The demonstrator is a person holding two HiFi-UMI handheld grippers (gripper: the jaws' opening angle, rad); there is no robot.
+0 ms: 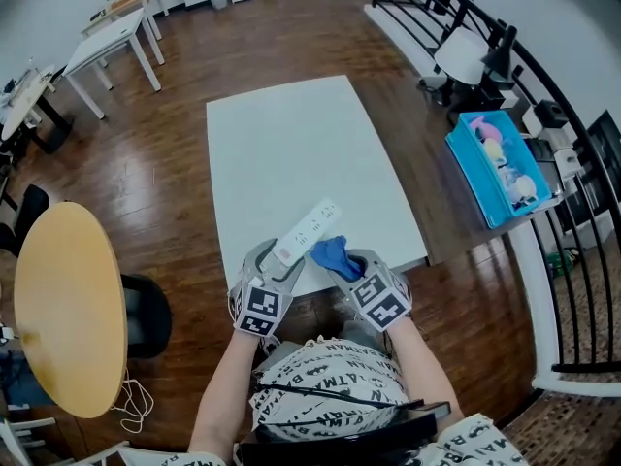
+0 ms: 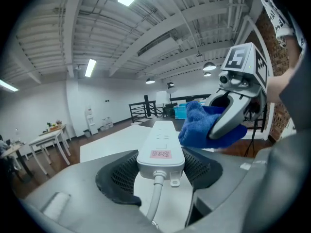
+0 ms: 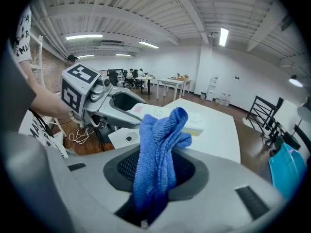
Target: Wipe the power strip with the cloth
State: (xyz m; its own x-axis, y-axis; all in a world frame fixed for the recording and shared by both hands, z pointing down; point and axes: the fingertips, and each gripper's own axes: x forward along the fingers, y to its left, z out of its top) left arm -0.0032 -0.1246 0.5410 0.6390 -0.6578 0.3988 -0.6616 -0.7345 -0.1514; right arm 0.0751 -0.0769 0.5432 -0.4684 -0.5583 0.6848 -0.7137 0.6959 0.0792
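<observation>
- My left hand-held gripper [image 1: 275,263] is clamped on the cord end of the long white plastic power strip [image 1: 307,231]. The strip angles away to the far right, over the near edge of the white rectangular worktop [image 1: 291,134].
- My right hand-held gripper [image 1: 349,265] pinches the bunched blue fabric cloth [image 1: 332,255], with the folds standing up out of the jaws.
- The cloth sits just beside the strip's right edge.

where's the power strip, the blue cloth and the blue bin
power strip [image 2: 161,141], left gripper view, top face near cord end
blue cloth [image 3: 153,159], right gripper view, middle fold
blue bin [image 1: 469,175], head view, left wall
</observation>
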